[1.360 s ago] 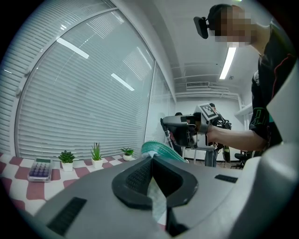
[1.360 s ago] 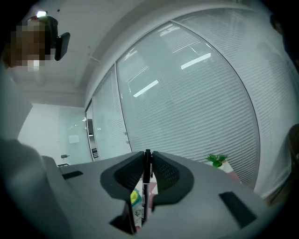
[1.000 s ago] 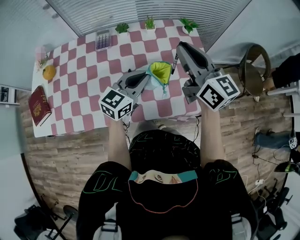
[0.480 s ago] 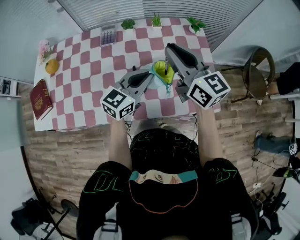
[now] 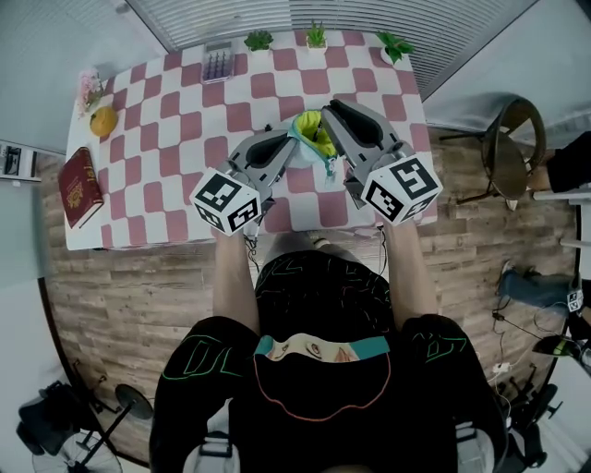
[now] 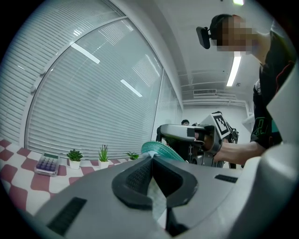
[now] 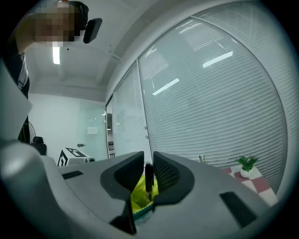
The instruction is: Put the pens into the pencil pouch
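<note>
The insertion step is in hand. The left tongs (image 6: pixel 152 161) pinch the rim of the one pencil pouch (image 5: pixel 312 131) above the desk (image 5: pixel 175 139). The right tongs (image 7: pixel 148 163) grip the one visible black pen (image 7: pixel 148 182) upright over the pouch's yellow mouth. The next move is probably to lower the pen and release it. Three potted plants (image 5: pixel 317 37) stand behind.

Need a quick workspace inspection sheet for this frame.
Surface: checkered table, things only at its centre and edges.
Job's things: pouch open, yellow lining showing; pen upright at its mouth.
Clutter: book, orange, calculator, plants, flowers.
Grippers: left gripper shut on pouch edge; right gripper shut on pen.
Cables: cables loose on floor, right.
Surroundings: blinds, chair.
</note>
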{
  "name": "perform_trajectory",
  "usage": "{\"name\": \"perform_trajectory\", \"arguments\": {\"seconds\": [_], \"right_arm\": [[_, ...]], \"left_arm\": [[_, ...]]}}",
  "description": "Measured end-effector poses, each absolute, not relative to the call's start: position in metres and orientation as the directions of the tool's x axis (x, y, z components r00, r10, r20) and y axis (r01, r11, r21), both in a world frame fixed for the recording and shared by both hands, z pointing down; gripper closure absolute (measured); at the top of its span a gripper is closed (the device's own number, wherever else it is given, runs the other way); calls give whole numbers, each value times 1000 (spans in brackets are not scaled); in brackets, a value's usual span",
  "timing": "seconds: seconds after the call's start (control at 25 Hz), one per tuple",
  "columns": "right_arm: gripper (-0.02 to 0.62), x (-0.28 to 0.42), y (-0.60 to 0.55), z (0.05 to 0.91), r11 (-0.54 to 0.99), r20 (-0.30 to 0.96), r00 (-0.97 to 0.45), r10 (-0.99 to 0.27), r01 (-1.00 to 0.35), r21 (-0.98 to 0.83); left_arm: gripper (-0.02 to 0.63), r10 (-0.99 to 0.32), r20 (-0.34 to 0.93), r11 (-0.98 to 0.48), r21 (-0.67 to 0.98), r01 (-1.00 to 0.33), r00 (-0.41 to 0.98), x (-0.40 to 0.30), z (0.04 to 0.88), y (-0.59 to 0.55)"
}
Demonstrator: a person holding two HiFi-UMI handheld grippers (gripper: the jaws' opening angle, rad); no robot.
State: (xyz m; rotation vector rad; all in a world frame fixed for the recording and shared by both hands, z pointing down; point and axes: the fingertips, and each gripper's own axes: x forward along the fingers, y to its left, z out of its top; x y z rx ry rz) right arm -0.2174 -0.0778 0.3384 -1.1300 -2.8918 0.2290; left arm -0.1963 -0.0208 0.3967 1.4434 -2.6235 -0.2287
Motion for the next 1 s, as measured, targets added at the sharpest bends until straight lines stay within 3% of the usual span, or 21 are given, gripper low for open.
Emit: {"name": "perform_trajectory", "arguments": {"seconds": [0.36, 0.72, 1.0], "right_arm": [[531, -214, -73, 356, 718, 17, -723, 691, 683, -137], [592, -225, -66, 353, 706, 14, -716, 698, 685, -182], [592, -242, -35, 371, 683, 119, -675, 729, 705, -189]], "left_arm": [[604, -814, 53, 576, 203, -792, -579, -201, 400, -2], [604, -742, 47, 663, 198, -722, -669, -205, 395, 45], [604, -673, 55, 732, 198, -652, -738, -200, 396, 86]]}}
